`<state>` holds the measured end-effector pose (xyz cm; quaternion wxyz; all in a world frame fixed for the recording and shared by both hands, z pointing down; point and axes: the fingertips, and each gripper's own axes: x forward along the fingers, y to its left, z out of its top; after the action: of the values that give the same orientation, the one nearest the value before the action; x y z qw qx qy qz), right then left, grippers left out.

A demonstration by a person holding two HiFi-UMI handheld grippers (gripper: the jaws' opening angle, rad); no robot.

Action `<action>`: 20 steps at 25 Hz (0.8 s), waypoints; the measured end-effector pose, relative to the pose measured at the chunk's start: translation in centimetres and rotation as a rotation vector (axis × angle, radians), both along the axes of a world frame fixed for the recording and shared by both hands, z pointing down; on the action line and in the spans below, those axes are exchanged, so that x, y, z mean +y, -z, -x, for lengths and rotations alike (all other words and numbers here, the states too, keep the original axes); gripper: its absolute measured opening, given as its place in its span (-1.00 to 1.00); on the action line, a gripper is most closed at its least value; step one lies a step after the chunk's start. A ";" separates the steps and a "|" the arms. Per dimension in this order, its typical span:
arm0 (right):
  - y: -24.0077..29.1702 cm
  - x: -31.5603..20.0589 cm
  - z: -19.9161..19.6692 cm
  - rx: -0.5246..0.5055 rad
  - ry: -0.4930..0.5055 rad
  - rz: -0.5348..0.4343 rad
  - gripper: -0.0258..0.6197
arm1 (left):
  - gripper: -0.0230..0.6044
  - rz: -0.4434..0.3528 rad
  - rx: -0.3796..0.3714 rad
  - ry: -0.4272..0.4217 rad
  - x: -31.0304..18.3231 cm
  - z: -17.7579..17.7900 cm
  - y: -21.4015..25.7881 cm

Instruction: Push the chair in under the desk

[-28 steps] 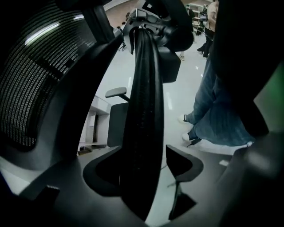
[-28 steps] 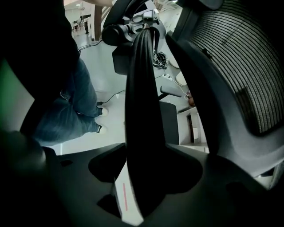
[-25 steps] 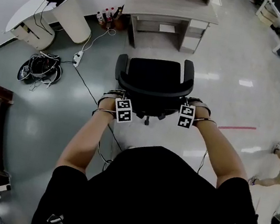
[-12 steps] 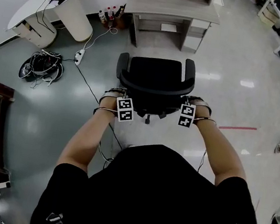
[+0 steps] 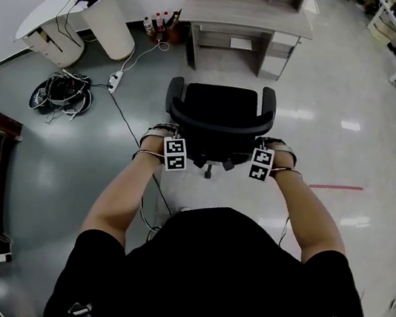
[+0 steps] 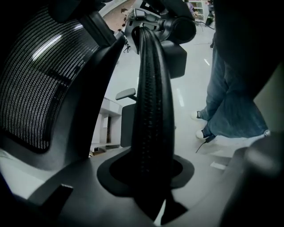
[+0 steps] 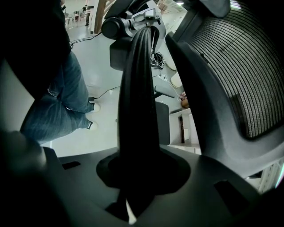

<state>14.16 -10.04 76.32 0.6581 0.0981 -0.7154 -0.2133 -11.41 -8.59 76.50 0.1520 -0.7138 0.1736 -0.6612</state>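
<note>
Left gripper (image 5: 167,134) is closing its jaws on the backrest rim (image 6: 151,111) at the office chair's (image 5: 218,116) left rear corner. Right gripper (image 5: 269,149) clamps the same rim at the right corner. The desk (image 5: 245,13) lies straight ahead of the chair across open floor, well apart. A second ago both jaws stood wide; the chair has not moved.
</note>
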 end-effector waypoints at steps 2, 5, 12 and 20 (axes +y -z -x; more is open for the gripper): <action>-0.1 0.0 -0.1 0.001 0.000 -0.003 -0.63 | -0.52 0.000 -0.003 0.003 0.0 0.0 -0.1; -0.3 -0.4 -0.4 -0.002 -0.003 -0.009 -0.63 | -0.52 -0.010 -0.007 0.009 -0.3 -0.3 -0.2; -0.1 -3.5 -0.2 -0.009 -0.002 -0.024 -0.63 | -0.51 -0.022 0.001 0.014 -3.3 -0.1 -0.2; 0.1 -8.6 0.6 -0.014 -0.005 -0.033 -0.62 | -0.51 -0.039 0.007 0.010 -8.6 0.5 0.1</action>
<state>13.54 -18.62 76.24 0.6519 0.1122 -0.7162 -0.2225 -11.95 -17.16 76.41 0.1619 -0.7123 0.1907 -0.6558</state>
